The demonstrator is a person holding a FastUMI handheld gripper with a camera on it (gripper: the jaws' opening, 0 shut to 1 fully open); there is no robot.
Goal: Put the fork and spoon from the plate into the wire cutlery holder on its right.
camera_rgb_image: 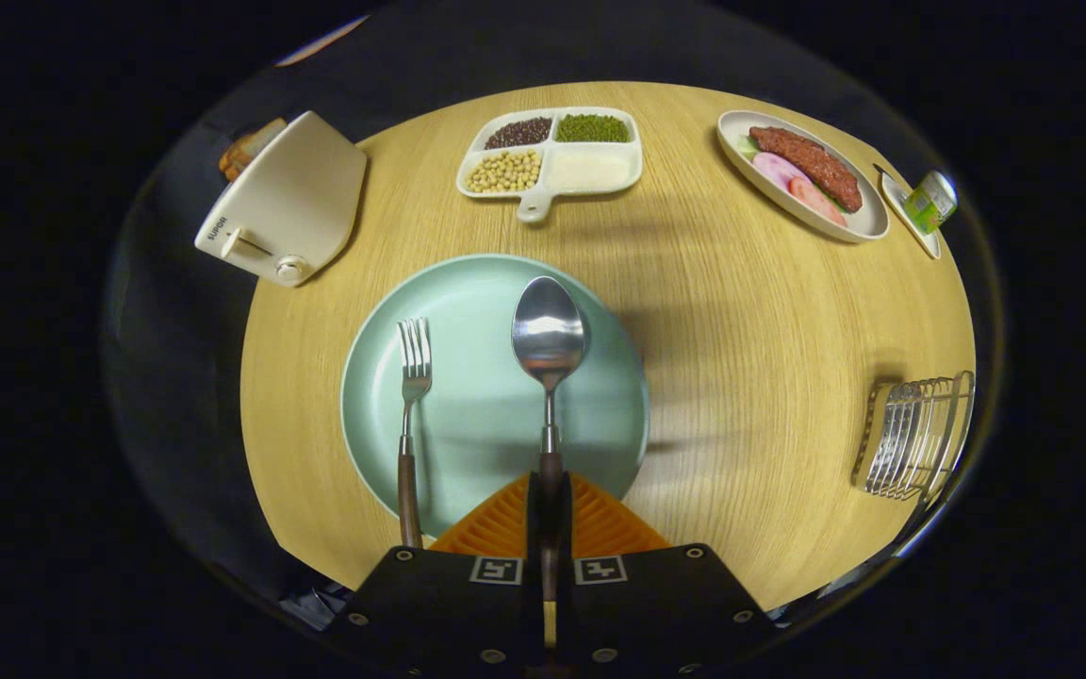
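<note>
Spoon (550, 332) lies bowl-far on the green plate (468, 302), its handle clamped between the gripper (550, 500) fingers, fork (412, 377) left of it, wire cutlery holder (915, 436) far right

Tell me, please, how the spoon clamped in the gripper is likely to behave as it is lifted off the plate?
The spoon looks like rigid polished metal, so it should not flex. The gripper is shut on its handle far behind the bowl, so the bowl end may droop or pivot. The smooth handle could slip. The fork lies apart on the plate, probably undisturbed.
</note>
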